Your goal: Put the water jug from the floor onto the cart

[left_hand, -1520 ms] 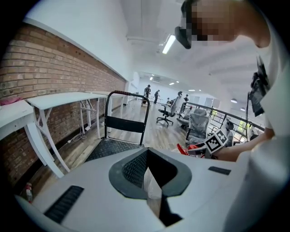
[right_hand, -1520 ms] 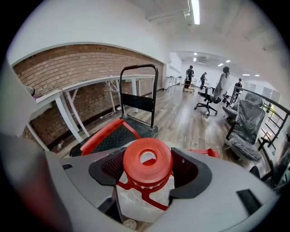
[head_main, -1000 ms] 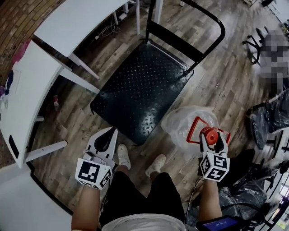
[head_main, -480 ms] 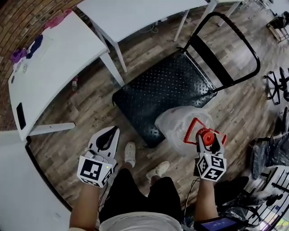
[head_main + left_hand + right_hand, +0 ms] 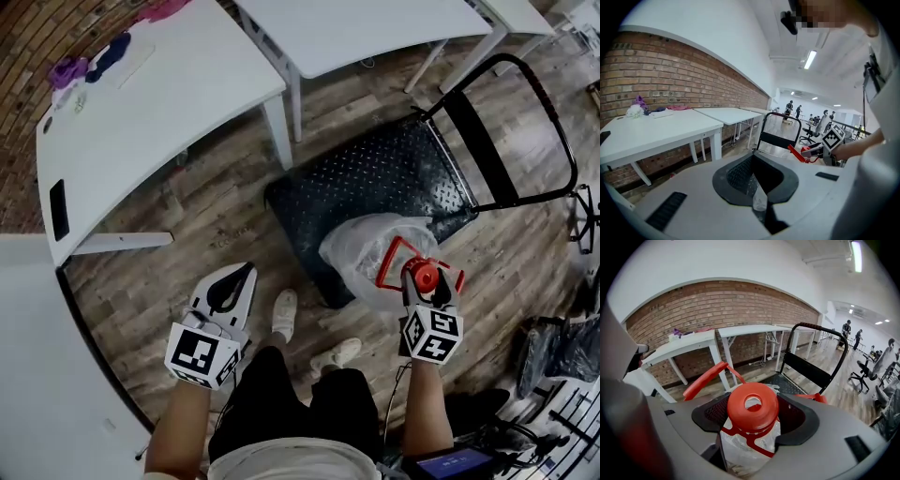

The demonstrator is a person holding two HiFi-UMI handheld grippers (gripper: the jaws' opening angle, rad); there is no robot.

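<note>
**Carrying stage, seen from above.** The person is standing at the near corner of the cart (image 5: 375, 178), whose black perforated deck is lying at twelve o'clock from the shoes (image 5: 284, 314). The right gripper (image 5: 424, 283) is pinching the neck of the water jug (image 5: 361, 251) just beneath the red cap (image 5: 752, 409), one jaw on each side. The red handle (image 5: 389, 265) is jutting out at ten o'clock of the cap. The clear, crinkled jug is overlapping the deck's near edge; whether it is touching the deck cannot be told. The left gripper (image 5: 242, 278), at nine o'clock of the jug, is pointing forward, jaws pressed together on nothing. A white table (image 5: 159, 103) is standing at ten o'clock.
</note>
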